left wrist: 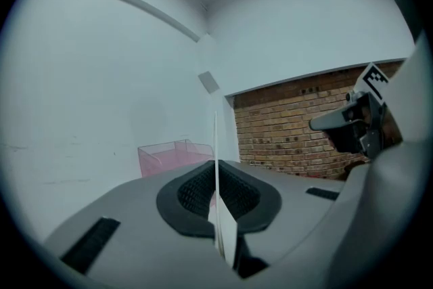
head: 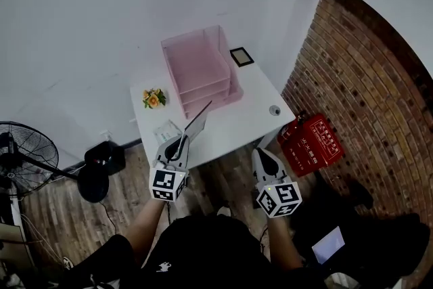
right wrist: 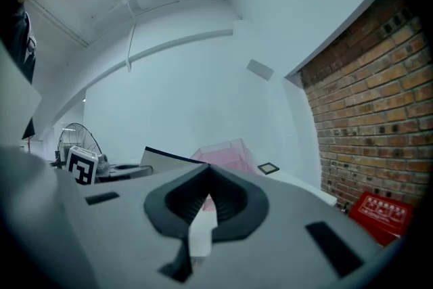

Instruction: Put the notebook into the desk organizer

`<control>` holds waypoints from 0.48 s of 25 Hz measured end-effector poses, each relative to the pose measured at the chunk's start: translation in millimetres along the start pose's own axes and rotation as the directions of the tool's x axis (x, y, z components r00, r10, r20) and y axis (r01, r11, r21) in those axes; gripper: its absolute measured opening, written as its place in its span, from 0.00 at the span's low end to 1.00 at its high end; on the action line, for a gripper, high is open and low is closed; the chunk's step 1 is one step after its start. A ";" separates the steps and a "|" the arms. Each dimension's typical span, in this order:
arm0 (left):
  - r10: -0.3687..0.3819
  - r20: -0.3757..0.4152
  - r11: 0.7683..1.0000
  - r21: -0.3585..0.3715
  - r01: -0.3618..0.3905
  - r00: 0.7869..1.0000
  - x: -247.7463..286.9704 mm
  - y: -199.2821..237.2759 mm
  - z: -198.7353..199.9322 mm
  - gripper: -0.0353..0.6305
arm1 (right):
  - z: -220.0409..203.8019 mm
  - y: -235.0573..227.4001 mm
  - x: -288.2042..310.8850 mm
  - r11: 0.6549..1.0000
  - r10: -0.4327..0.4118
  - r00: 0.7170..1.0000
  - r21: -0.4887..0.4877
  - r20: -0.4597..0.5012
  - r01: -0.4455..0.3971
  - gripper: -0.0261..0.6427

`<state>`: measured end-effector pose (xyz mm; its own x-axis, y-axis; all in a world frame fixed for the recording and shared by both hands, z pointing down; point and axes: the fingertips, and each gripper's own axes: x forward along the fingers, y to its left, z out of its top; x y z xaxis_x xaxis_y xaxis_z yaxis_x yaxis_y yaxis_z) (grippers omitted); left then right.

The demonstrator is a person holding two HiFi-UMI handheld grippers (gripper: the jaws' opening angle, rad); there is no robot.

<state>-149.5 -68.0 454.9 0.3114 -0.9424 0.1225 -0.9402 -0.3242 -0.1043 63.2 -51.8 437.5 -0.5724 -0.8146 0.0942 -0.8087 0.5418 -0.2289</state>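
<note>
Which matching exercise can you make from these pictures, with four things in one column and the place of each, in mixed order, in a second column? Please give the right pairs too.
Things
1. notebook
2. desk organizer
3. red box
4. flowers

Places
A. at the back of the white desk
B. near the desk's left edge
C. between the shut jaws of the left gripper
D. on the floor, beside the brick wall

Right pairs: 1-C, 2-A, 3-D, 4-B.
</note>
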 end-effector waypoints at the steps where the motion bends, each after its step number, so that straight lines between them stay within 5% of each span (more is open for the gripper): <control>1: 0.007 -0.005 1.000 -0.008 -0.007 1.000 6.0 -2.9 -0.9 0.07 | -0.2 -7.4 2.0 1.000 0.008 1.000 0.004 -0.002 -0.008 0.04; 12: 0.005 -0.063 0.999 -0.036 -0.007 0.998 61.2 -24.2 -4.5 0.07 | 3.0 -63.2 25.4 0.997 0.032 0.999 0.070 -0.003 -0.032 0.04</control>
<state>-108.3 -117.5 469.3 0.2971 -0.9369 0.1841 -0.9468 -0.3140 -0.0701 100.2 -107.4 451.5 -0.5986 -0.7960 0.0897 -0.7785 0.5516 -0.2995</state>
